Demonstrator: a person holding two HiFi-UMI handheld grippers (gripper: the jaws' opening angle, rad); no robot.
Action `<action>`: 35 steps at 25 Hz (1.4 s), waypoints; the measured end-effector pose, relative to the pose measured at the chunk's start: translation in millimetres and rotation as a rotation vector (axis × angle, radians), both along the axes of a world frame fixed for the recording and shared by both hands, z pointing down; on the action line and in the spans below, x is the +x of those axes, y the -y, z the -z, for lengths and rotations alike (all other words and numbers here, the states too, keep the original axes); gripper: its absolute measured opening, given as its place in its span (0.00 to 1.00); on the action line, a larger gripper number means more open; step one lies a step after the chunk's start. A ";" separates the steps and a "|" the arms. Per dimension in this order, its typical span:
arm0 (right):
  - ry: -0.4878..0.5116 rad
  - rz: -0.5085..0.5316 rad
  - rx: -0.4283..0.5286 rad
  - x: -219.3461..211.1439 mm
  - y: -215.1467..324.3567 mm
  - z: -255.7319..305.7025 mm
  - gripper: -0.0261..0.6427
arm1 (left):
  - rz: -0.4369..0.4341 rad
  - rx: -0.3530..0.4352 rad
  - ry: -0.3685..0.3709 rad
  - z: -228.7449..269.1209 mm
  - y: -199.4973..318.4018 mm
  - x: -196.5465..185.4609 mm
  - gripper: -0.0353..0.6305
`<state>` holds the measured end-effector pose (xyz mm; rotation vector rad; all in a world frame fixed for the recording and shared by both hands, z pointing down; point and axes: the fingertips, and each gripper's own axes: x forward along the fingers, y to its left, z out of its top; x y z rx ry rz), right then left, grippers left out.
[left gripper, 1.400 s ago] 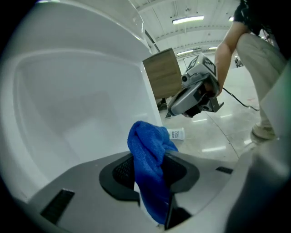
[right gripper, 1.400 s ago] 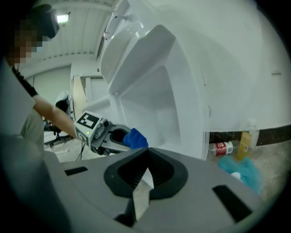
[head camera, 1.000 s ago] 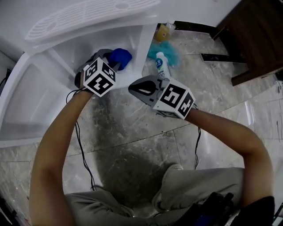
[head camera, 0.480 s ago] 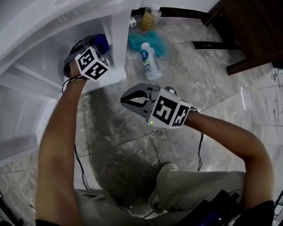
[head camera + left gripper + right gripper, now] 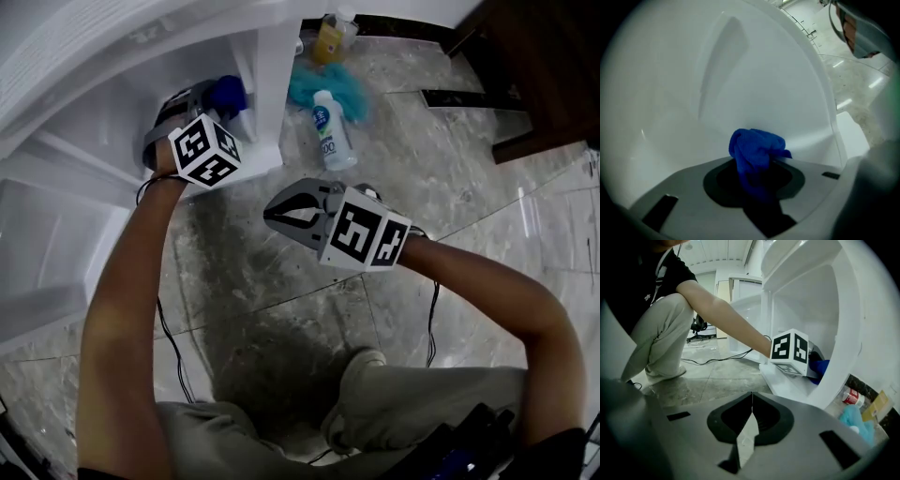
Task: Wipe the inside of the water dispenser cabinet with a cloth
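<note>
Person crouched on a marbled floor [image 5: 422, 159] before the open white water dispenser cabinet [image 5: 272, 84], one hand-held gripper in each hand.

Left gripper [image 5: 208, 101]: reaches into the lower compartment of the cabinet, angled downward. Its jaws are closed narrowly on a bunched blue cloth [image 5: 230, 94], which sticks out past the fingertips. In the left gripper view the cloth [image 5: 757, 145] sits between the jaws of the gripper [image 5: 757, 164], in front of the curved white inner wall [image 5: 740, 70] (whether it presses on that wall cannot be told). In the right gripper view the cloth [image 5: 819, 369] lies low in the compartment, just behind the right front upright [image 5: 843, 333]. The marker cube [image 5: 204, 150] of this gripper stands at the compartment's mouth.

Right gripper [image 5: 272, 214]: held outside the cabinet, above the bare floor, to the near right of the left one and well apart from it. Its own view shows the jaws pressed fully together with nothing between them [image 5: 751, 411].

On the floor to the right of the cabinet:
- a teal cloth [image 5: 309, 84], just beside the upright;
- a white bottle [image 5: 330, 131], lying on its side at the teal cloth's near edge;
- a yellow bottle [image 5: 328, 37], farther back.

Dark wooden furniture [image 5: 544, 75] fills the far right corner. A black cable [image 5: 173, 347] trails beside the left forearm.
</note>
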<state>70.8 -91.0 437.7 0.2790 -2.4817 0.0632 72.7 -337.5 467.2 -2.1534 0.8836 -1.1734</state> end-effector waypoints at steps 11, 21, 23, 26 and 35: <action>-0.039 0.040 -0.016 -8.8 -11.9 -11.6 0.04 | 0.085 -0.020 -0.018 -0.7 35.4 -0.2 0.23; -0.058 0.058 -0.003 -9.8 -13.9 -7.4 0.04 | -0.018 -0.024 -0.354 40.9 -0.6 -0.6 0.23; -0.060 0.062 0.003 -10.5 -13.3 -5.1 0.04 | 0.001 -0.013 -0.500 69.0 -3.2 -3.2 0.23; -0.062 0.066 0.008 -10.5 -13.5 -3.3 0.04 | 0.065 0.009 -0.681 111.6 1.1 -10.3 0.23; -0.079 0.105 0.027 -12.6 -27.0 -3.9 0.04 | 0.008 0.086 -1.089 209.9 -12.6 -5.4 0.23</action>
